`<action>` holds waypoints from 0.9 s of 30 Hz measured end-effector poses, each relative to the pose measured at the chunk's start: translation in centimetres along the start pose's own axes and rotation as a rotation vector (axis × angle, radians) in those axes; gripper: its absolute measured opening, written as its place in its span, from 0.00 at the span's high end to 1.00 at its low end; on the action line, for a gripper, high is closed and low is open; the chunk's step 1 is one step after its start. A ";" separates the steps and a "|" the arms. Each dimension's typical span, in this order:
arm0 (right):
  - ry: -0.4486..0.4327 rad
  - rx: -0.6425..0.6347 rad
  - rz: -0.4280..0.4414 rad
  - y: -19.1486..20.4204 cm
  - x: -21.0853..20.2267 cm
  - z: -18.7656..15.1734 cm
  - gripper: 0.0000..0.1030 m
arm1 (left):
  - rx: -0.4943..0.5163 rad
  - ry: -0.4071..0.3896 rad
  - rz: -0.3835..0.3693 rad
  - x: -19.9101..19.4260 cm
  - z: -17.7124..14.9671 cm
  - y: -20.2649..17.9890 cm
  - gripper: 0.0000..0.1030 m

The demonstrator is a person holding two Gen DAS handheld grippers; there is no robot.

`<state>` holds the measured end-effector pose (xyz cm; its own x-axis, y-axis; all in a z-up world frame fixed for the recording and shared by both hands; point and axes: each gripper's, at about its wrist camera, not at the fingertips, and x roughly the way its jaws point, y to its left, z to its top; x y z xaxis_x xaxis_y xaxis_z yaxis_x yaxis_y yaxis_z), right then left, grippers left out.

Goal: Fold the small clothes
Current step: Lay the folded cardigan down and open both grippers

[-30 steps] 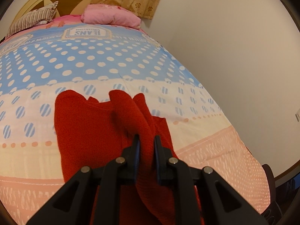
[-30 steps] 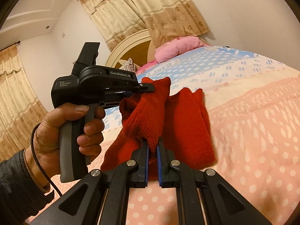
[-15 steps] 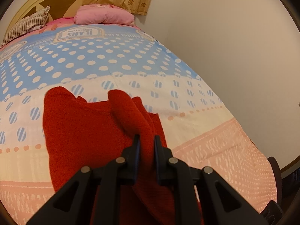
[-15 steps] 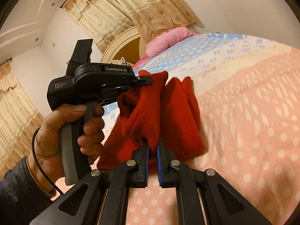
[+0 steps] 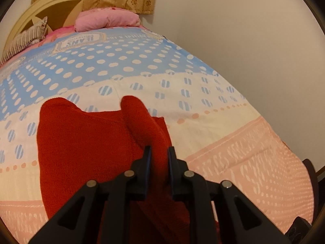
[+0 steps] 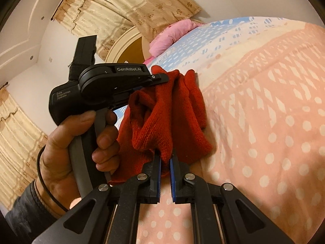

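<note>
1. Compared with a second ago, we see the red knit garment (image 5: pixel 85 142) lower in the left wrist frame, with more blue dotted quilt above it; in the right wrist view the left-hand device has swung up toward upper centre and the bed tilts harder.
2. We note the left gripper (image 5: pixel 158 152) at lower centre, fingers pinching a raised ridge of the red garment between them.
3. We note the right gripper (image 6: pixel 165 158) at lower centre of its view, blue-padded fingers (image 6: pixel 158 166) pinching a hanging fold of the same garment (image 6: pixel 162 122).
4. We place the garment partly lifted, partly lying on the quilt (image 5: pixel 233 152): its flat part fills centre-left of the left wrist frame, on the cream and pink bands.
5. We see the person's left hand (image 6: pixel 67 148) at lower left of the right wrist frame, wrapped round the grey handle of the black device (image 6: pixel 105 85); its tip touches the garment's top edge.
6. Background, quick: pink pillow (image 5: pixel 107 19) at top centre-left, striped pillow (image 5: pixel 26 38) at upper left, cream headboard (image 5: pixel 50 6) behind, patterned curtain (image 6: pixel 130 6) across the top.
</note>
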<state>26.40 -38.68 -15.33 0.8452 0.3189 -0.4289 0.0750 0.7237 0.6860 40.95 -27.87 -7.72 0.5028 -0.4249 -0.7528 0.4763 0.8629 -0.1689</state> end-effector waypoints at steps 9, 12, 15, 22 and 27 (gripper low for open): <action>0.007 0.038 0.014 -0.8 -0.1 0.0 0.92 | 0.077 -0.128 0.079 -6.2 -3.9 1.4 0.38; -0.013 0.098 -0.002 -1.8 -0.6 0.0 0.87 | 0.050 -0.135 0.162 -6.9 -6.9 4.0 0.38; -0.063 0.140 -0.011 -2.6 -1.6 0.0 0.82 | -0.007 -0.119 0.153 -6.8 -9.6 6.2 0.36; -0.240 -0.095 -0.154 2.8 -4.8 0.5 0.76 | -0.118 -0.146 0.079 -6.6 -11.1 8.2 0.26; -0.132 -0.333 -0.138 8.3 -2.1 2.6 0.74 | -0.130 -0.129 0.058 -6.0 -12.0 8.5 0.16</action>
<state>26.66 -34.94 -7.17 0.9015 0.1392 -0.4097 0.0350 0.9202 0.3898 33.33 -14.67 -12.33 0.6189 -0.3974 -0.6775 0.3507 0.9116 -0.2144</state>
